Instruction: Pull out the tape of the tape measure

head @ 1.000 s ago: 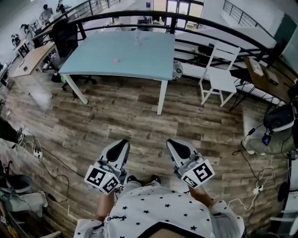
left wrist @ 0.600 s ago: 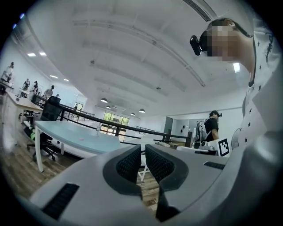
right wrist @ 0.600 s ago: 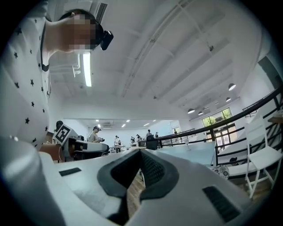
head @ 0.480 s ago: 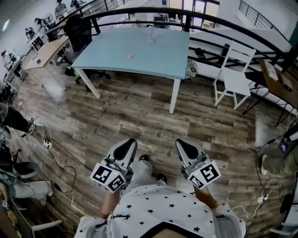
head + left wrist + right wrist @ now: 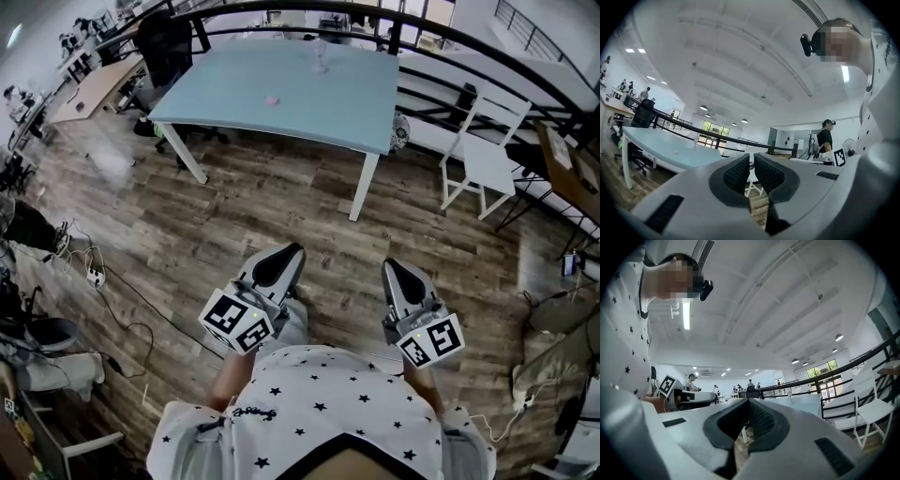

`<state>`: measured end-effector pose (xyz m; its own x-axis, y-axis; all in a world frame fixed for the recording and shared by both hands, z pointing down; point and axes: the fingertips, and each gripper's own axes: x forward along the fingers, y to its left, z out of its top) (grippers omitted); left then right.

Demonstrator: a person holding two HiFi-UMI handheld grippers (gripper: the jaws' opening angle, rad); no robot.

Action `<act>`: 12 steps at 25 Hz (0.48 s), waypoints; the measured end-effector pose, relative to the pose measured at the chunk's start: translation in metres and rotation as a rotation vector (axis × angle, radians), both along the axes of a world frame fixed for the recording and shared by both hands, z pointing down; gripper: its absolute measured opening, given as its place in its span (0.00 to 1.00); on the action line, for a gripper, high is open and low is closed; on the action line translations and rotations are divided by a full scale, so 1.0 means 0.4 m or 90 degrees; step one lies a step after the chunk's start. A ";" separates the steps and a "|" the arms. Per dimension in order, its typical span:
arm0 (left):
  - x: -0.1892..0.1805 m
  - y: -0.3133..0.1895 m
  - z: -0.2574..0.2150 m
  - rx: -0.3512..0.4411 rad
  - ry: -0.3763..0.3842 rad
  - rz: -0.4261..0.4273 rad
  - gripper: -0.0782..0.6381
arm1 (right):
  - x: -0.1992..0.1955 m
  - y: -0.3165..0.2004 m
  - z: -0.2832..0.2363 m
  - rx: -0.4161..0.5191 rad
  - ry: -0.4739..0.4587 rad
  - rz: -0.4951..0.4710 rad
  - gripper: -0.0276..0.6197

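Note:
No tape measure can be made out. A small pink object (image 5: 273, 100) and a clear upright item (image 5: 321, 62) rest on the light blue table (image 5: 319, 112), far ahead of both grippers. My left gripper (image 5: 283, 257) is held level at waist height over the wooden floor, jaws shut with nothing between them. My right gripper (image 5: 395, 273) is beside it, also shut and empty. The left gripper view shows its ribbed pads (image 5: 740, 172) close together, with the table (image 5: 670, 152) ahead on the left. In the right gripper view the pads (image 5: 759, 420) meet.
A white chair (image 5: 489, 165) stands right of the table, and a black office chair (image 5: 167, 43) behind its left end. A black railing (image 5: 487, 49) curves behind. Cables and a power strip (image 5: 94, 277) lie on the floor at left. People stand in the background.
The person has walked toward the table, which now sits closer and more central in the head view. Both grippers moved along with them, still shut and empty.

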<state>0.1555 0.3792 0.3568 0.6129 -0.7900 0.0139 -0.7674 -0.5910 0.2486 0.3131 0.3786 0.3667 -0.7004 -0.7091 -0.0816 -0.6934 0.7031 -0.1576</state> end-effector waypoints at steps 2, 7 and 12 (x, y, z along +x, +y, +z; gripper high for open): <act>-0.013 -0.046 -0.002 0.007 0.003 0.008 0.18 | -0.020 -0.040 -0.004 0.008 0.000 0.009 0.04; -0.068 -0.140 0.009 0.014 -0.006 0.012 0.18 | -0.075 -0.132 -0.011 0.009 0.004 0.029 0.04; -0.158 -0.234 0.015 0.013 0.002 -0.001 0.18 | -0.166 -0.239 -0.014 0.001 0.007 0.018 0.04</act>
